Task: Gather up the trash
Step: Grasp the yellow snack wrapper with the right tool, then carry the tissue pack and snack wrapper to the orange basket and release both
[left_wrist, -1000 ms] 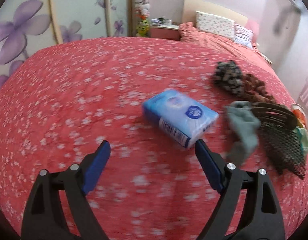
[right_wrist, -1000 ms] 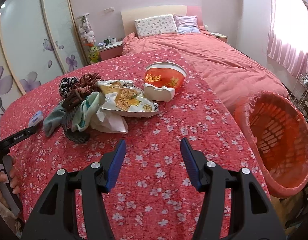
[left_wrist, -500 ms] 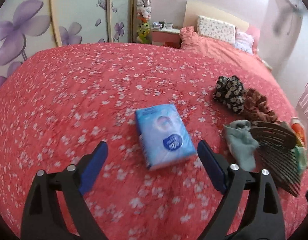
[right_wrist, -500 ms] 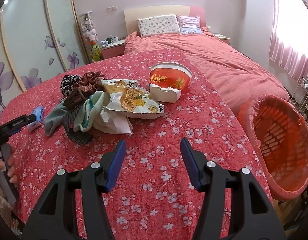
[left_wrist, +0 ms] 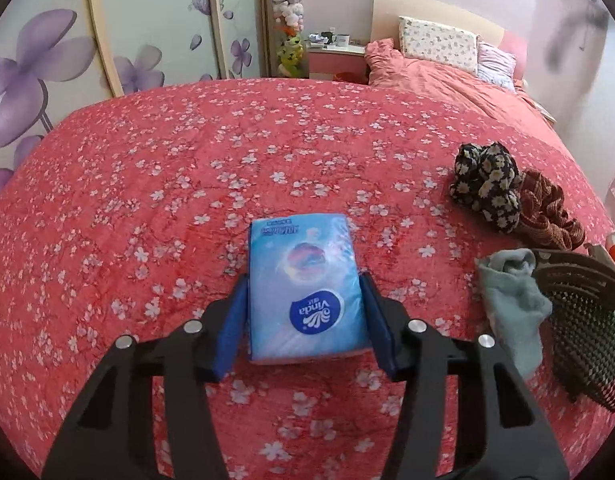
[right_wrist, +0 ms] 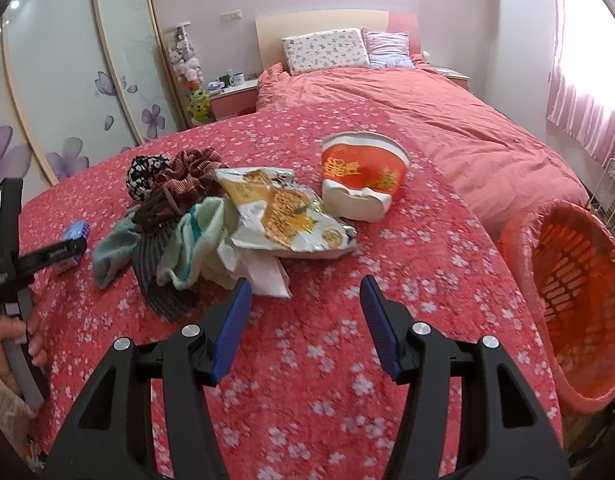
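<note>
A blue Vinda tissue pack (left_wrist: pixel 305 284) lies on the red flowered bedspread (left_wrist: pixel 187 184). My left gripper (left_wrist: pixel 305 292) is shut on its near end, both blue pads against its sides. The pack also shows small at the far left of the right wrist view (right_wrist: pixel 76 234). My right gripper (right_wrist: pixel 306 300) is open and empty above the bedspread, just short of a crumpled white paper (right_wrist: pixel 263 272). Behind that lie a torn snack bag (right_wrist: pixel 285 216) and a crushed red noodle cup (right_wrist: pixel 361 174).
An orange plastic basket (right_wrist: pixel 567 292) stands off the bed's right edge. Socks (right_wrist: pixel 195 240), scrunchies (left_wrist: pixel 485 184) and a black mesh piece (left_wrist: pixel 579 344) lie piled between the pack and the snack bag. Pillows and a nightstand are at the far end.
My left gripper has moved forward over the tissue pack and closed on its sides. The right gripper stays open and has barely moved.
</note>
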A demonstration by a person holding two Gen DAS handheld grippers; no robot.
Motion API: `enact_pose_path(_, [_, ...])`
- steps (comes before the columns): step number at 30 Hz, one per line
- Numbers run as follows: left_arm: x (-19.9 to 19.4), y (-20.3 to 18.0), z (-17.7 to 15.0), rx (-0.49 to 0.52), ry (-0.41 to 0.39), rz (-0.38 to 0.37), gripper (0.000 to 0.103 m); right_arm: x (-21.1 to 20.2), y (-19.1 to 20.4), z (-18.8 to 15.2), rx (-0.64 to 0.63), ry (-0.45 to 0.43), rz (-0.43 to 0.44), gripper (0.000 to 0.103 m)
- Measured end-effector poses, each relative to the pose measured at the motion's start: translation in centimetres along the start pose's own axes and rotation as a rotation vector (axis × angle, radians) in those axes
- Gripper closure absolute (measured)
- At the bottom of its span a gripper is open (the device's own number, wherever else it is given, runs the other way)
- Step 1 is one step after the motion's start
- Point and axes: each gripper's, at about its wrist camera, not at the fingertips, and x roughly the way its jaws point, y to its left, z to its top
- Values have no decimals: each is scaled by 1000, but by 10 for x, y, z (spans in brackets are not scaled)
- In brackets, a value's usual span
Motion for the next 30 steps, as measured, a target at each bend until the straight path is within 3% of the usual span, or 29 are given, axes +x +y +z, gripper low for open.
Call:
enact_pose_path(9, [2, 3, 1, 4, 1, -38, 42, 17, 13, 17, -1, -13, 41, 47])
enact_pose_path(13, [2, 4, 0, 1, 0, -46, 41, 28, 11, 23, 9, 3, 33, 62])
enact_pose_path(17, [2, 5, 0, 0, -1, -51, 40, 34, 10, 21, 4, 18, 23, 68])
enact_pose_path(21, [2, 4, -1, 1, -1, -52, 39, 33, 16, 18, -37, 4, 11, 82])
enact_pose_path(27, [-1, 8, -5, 1, 1, -55, 38, 4, 14, 23, -15, -73, 100, 93])
enact_pose_path(30, [-1, 9, -5, 3, 0, -44, 38, -6, 13, 24, 1, -94, 138, 94])
